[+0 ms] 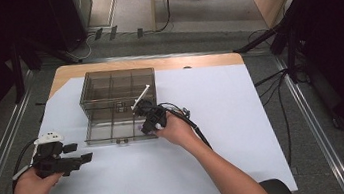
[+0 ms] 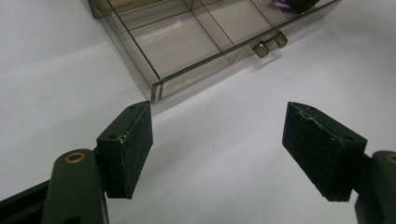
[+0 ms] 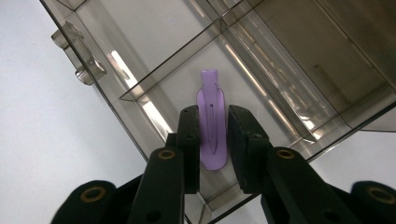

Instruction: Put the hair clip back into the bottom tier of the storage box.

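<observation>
A smoky clear organiser box (image 1: 117, 86) stands on the white sheet with its bottom drawer (image 1: 109, 131) pulled out towards me. My right gripper (image 1: 149, 124) reaches down into the drawer's right front compartment. In the right gripper view its pads (image 3: 192, 135) press on both sides of a purple clip (image 3: 211, 93), which points away along the jaws just above the compartment floor. My left gripper (image 1: 86, 158) rests low over the sheet, left of the drawer, open with nothing between its pads (image 2: 135, 149). The drawer's corner (image 2: 156, 86) lies just ahead of it.
The drawer has a small clear handle (image 2: 268, 44) on its front wall and dividers (image 3: 140, 91) that split it into several compartments. White sheet (image 1: 223, 120) covers most of the wooden table. Cables and dark stands (image 1: 278, 37) surround the table.
</observation>
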